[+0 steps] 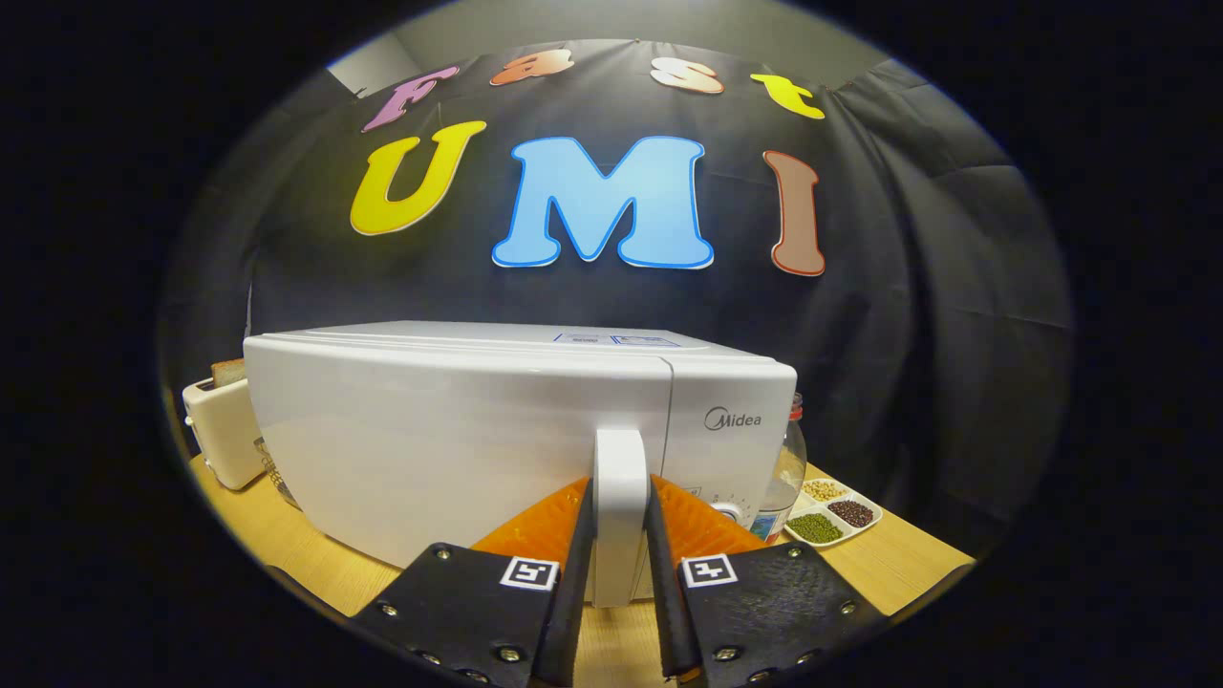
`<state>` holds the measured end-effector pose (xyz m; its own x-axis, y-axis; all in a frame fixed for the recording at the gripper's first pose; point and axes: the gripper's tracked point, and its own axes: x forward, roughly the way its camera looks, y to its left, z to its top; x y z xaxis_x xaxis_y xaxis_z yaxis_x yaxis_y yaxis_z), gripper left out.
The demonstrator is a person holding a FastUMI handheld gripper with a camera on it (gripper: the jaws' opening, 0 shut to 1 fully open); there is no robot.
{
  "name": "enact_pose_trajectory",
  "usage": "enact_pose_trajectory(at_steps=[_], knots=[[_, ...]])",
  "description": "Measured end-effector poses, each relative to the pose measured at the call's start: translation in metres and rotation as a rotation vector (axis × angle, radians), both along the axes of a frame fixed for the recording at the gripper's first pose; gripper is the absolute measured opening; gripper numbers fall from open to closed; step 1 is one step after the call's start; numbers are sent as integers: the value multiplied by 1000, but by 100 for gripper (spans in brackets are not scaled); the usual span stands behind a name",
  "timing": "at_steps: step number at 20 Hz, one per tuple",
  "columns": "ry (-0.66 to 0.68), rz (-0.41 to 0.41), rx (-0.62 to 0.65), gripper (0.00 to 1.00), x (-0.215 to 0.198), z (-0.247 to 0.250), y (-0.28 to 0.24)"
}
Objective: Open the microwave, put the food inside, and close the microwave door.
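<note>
microwave: white box on the table, right ahead of the tongs, door shut; looks heavy and rigid, unlikely to slide under a gentle pull.
door: smooth, glossy front, hinged on the side away from the handle by the look of it; likely swings stiffly at first, then freely.
handle: upright white bar at the door's edge, between the fingers; stiff and slick, best taken at mid-height and pulled straight back.
tongs: narrow, both fingers closed on the handle, one pad on each side.
toaster: beyond the fingers, off to the left, beside the microwave, a slice standing in it.
jar: clear, just right of the microwave, beyond the right finger.
tray: small divided dish of beans and grains, right of the jar; light, loose contents, keep level if this is the food.
step: door opening, judged barely begun.
risk: pads slipping down the glossy bar.
</note>
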<state>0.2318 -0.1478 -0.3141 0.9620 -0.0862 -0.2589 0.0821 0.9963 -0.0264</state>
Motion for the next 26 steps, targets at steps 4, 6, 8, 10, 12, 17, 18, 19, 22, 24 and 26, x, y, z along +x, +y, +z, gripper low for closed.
enact_pose_trajectory(at_steps=[4, 6, 8, 10, 12, 17, 18, 19, 22, 24, 26], knots=[[63, 55, 103, 26, -1, -1, 1], [70, 98, 144, 17, -6, -1, 5], [70, 102, 121, 11, -8, -2, 5], [83, 95, 114, 11, -14, -3, 4], [85, 106, 81, 11, -32, 1, 8], [109, 133, 71, 11, -83, 9, 22], [109, 136, 74, 11, -93, 10, 25], [111, 143, 71, 11, -105, 12, 32], [99, 169, 68, 11, -138, 16, 50], [90, 195, 79, 11, -157, 20, 66], [85, 235, 92, 11, -179, 23, 85]])
